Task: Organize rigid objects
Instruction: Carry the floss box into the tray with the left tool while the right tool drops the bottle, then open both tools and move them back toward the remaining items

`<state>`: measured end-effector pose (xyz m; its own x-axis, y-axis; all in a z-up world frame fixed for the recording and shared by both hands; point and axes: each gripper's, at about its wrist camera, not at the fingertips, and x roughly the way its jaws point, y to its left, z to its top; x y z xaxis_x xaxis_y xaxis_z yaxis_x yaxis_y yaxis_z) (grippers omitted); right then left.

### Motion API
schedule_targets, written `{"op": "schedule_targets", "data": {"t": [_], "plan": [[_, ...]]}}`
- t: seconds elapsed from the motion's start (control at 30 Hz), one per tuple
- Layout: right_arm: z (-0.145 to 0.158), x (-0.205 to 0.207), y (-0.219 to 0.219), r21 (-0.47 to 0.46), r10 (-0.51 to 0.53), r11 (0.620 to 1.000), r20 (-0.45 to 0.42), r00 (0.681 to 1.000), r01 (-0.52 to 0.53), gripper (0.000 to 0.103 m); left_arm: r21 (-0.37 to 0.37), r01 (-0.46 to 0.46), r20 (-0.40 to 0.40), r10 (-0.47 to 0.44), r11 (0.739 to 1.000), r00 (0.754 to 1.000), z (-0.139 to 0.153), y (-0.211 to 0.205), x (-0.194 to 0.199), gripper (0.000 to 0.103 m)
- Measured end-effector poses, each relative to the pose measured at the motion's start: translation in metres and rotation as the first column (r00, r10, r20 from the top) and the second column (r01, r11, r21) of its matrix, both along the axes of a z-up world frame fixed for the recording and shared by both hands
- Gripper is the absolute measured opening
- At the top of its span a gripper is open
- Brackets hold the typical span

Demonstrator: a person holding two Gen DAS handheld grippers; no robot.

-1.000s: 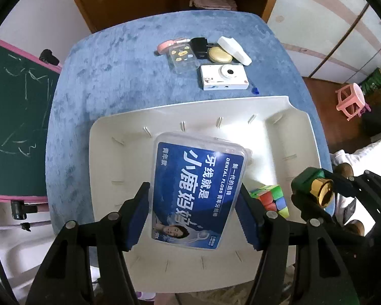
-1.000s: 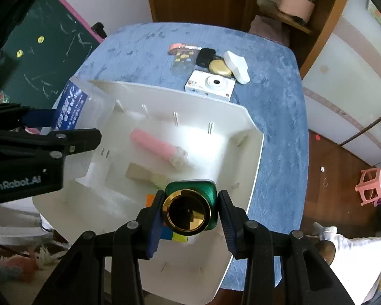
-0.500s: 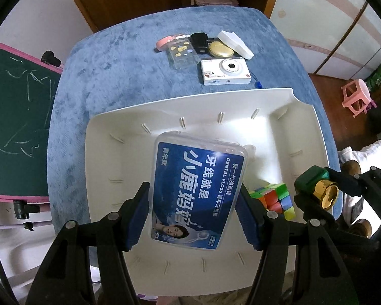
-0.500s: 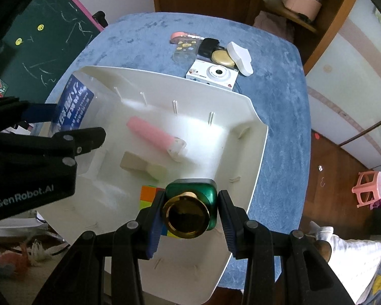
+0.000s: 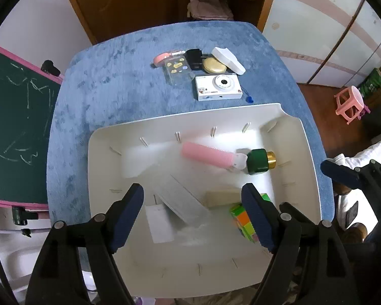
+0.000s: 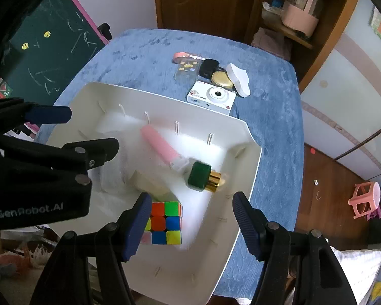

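Both grippers, the left gripper (image 5: 192, 211) and the right gripper (image 6: 190, 225), hang spread and empty over the white plastic bin (image 5: 310, 147), where a clear plastic floss box (image 5: 181, 203) lies tilted, blurred, beside a green bottle with a gold cap (image 6: 203, 175), a pink tube (image 6: 160, 145) and a colourful puzzle cube (image 6: 165, 222). The next pick is probably the white toy camera (image 6: 212, 96) just beyond the bin's far rim, best gripped across its short sides. Only "GenRobot.AI" on the left gripper's body is readable.
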<state>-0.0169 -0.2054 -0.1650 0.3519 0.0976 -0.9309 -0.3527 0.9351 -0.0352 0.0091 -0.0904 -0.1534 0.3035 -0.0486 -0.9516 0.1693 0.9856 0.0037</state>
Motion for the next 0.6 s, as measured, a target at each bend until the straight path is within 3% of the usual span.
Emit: {"op": "schedule_targets", "data": {"t": [0.6], "plan": [[0.012,-0.008,0.003,0.010,-0.003,1.000,0.053,0.999,0.002,0.067,0.010,-0.024,0.049,0.023,1.000,0.999,0.010,0.005,-0.008,0.082]]}}
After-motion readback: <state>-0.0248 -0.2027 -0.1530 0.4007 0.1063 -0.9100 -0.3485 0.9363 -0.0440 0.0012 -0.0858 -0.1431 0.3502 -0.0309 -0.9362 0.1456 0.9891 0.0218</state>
